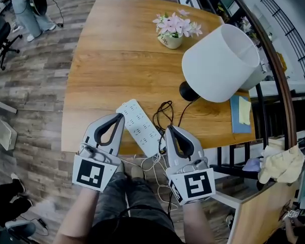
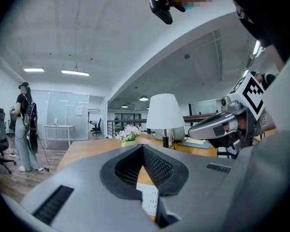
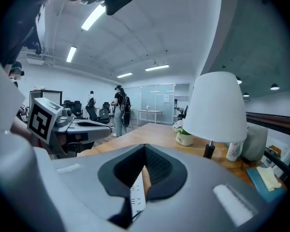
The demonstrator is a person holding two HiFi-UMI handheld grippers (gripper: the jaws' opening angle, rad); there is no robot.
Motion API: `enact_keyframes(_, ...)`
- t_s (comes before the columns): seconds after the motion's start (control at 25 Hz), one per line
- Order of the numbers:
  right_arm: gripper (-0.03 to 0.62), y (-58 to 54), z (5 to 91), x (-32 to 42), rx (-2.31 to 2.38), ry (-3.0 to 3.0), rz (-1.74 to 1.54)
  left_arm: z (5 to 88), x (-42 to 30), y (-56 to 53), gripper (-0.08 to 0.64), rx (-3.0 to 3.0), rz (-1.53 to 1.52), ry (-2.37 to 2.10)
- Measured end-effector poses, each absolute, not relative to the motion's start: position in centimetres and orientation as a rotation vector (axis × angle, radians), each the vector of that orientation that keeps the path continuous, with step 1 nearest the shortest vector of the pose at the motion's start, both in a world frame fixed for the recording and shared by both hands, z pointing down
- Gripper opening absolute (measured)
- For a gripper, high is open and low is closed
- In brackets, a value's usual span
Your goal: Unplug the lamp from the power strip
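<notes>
A white power strip (image 1: 139, 125) lies slantwise on the wooden table (image 1: 117, 60) near its front edge. The lamp (image 1: 221, 62), with a white shade and a black base (image 1: 188, 91), stands at the right. Its black cord (image 1: 165, 112) loops toward the strip's near end, where I cannot make out the plug. My left gripper (image 1: 120, 116) hovers shut and empty at the strip's left side. My right gripper (image 1: 169, 128) is shut and empty at the strip's right, by the cord. Through the closed jaws each gripper view shows a slice of the strip (image 2: 147, 199) (image 3: 137, 197), with the lamp (image 2: 163, 112) (image 3: 220, 108) beyond.
A pot of pink flowers (image 1: 174, 30) stands at the table's far side. A blue notebook with a yellow note (image 1: 241, 113) lies at the right edge. White cables (image 1: 152, 162) hang off the front edge. A dark railing (image 1: 274, 70) runs along the right. People stand far off (image 3: 118, 108).
</notes>
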State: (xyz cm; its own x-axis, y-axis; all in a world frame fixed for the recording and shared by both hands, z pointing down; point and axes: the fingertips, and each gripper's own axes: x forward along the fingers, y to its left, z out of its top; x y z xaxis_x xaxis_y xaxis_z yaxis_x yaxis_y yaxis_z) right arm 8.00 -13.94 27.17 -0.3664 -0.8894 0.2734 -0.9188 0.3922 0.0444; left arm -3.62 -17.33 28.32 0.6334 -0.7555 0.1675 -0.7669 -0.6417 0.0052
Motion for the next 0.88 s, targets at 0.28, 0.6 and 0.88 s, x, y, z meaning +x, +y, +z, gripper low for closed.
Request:
enact_keyframes(0.28, 0.008, -13.4, 24.3, 7.8, 1.593, -2.430, 0.124, 25.8, -5.4, -17.4, -0.005, 2.748, 0.155, -1.341)
enact_keyframes(0.6, 0.008, -12.6, 22.3, 7.6, 1.601, -2.453, 0.118, 23.5, -6.7, -16.8, -0.005, 2.745, 0.108, -1.368)
enact_keyframes(0.88, 0.008, -12.3, 20.6, 7.0, 1.594, -2.491, 0.087, 21.4, -7.5, -16.3, -0.005, 2.763, 0.079, -1.378)
